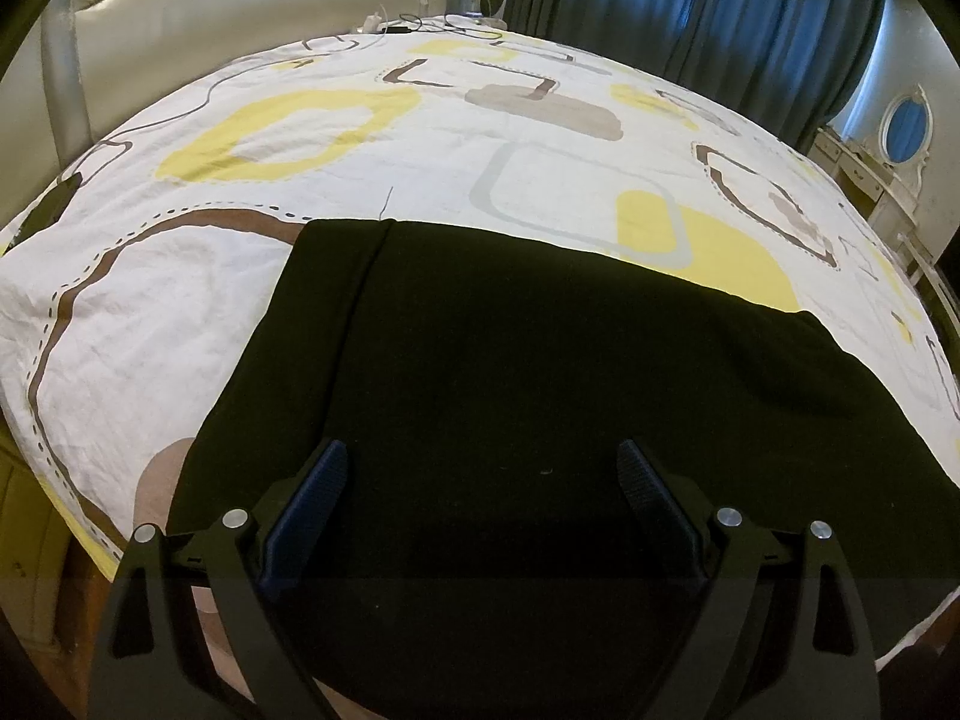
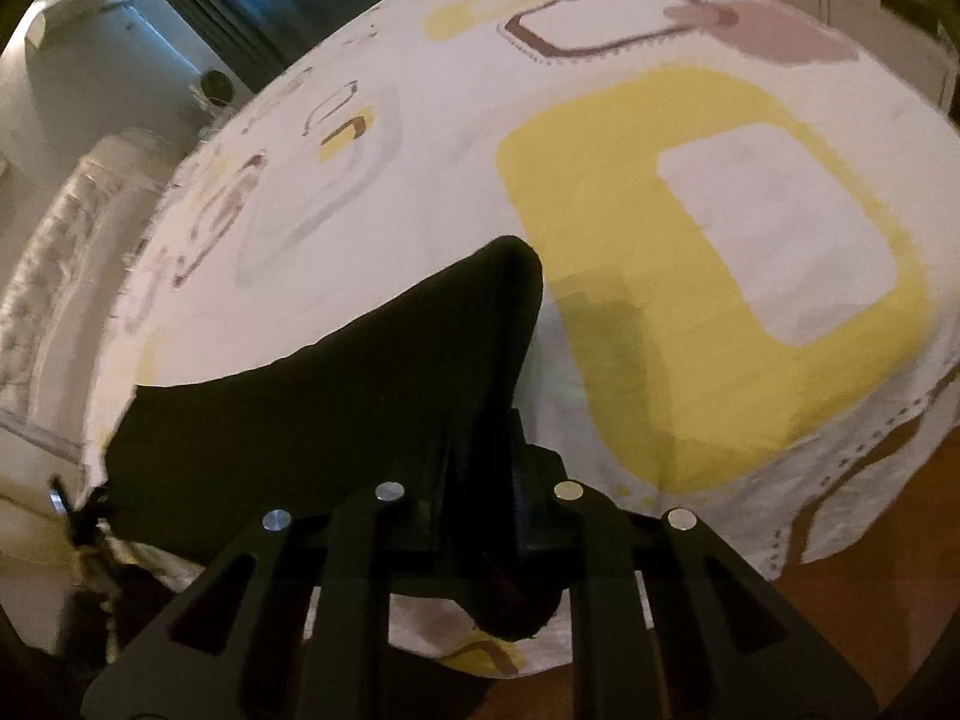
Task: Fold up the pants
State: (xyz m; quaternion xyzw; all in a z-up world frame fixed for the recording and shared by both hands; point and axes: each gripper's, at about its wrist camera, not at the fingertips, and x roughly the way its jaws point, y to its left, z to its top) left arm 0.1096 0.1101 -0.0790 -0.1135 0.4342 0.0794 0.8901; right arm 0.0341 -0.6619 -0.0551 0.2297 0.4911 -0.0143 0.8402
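- Black fabric pants point(image 1: 528, 360) spread flat on white bedsheet with yellow and brown shapes point(image 1: 180, 312).
- Left gripper point(image 1: 483, 468) above pants, jaws wide apart, empty.
- Right gripper point(image 2: 480, 450) pinched tight on pants, lifted into a peak.

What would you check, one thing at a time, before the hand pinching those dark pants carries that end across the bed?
1. Right gripper shut on the pants: ok, dark cloth is pinched between its fingers and a peak of it stands up.
2. All layers caught in the pinch: cannot tell, the folds hide it.
3. Left gripper clear of the cloth: ok, its jaws stand open above the pants, gripping nothing.
4. Rest of the pants lying flat on the bedspread: ok in the left view.
5. Bedspread ahead free for the fold: ok, only printed pattern shows.
6. Bedspread itself caught in the pinch: cannot tell.
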